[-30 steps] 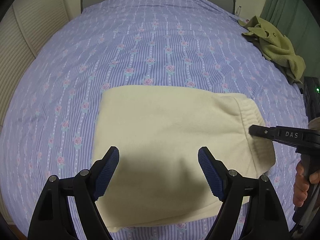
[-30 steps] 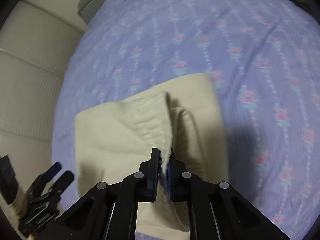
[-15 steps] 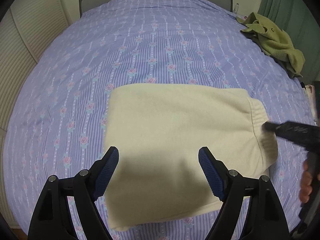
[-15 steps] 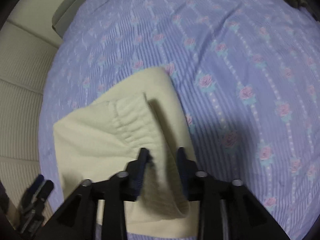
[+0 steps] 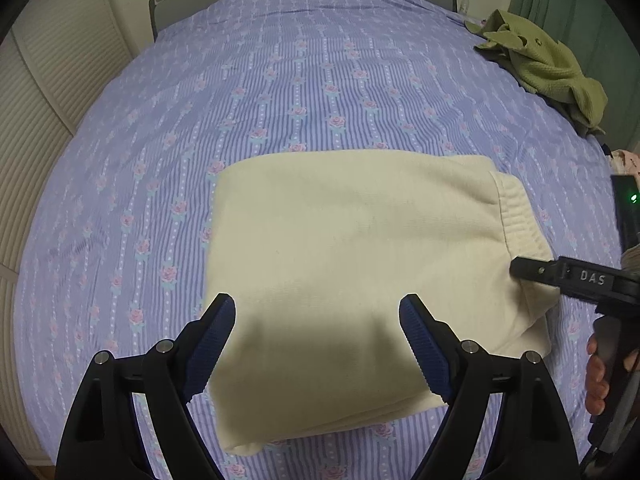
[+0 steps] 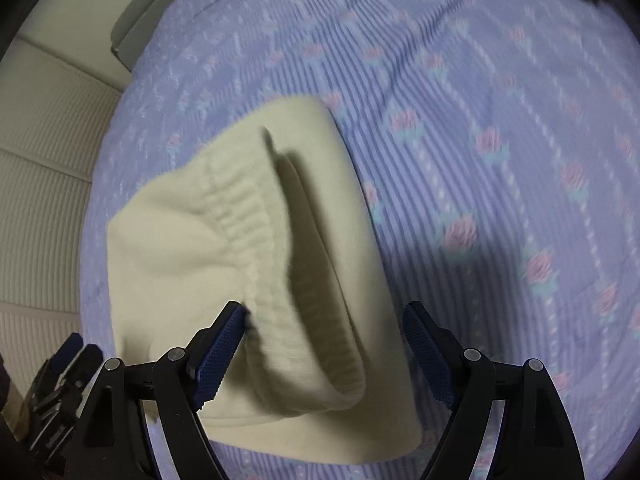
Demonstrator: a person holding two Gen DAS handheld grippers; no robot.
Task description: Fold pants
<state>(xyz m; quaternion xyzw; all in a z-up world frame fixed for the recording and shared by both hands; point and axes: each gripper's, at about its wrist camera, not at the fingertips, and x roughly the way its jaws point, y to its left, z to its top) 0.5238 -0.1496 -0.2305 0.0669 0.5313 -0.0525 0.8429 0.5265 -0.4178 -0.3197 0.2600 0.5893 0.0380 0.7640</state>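
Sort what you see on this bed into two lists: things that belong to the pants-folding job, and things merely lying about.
Belongs to the job:
cream pants, folded
left tool, open
right tool, jaws opening, waistband between them

Lying about:
green garment
small bottle by the headboard

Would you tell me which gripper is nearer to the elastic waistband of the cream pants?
Right. The right gripper, jaws opening, straddles the waistband, its left pad beside it. The left gripper hovers open over the middle of the pants.
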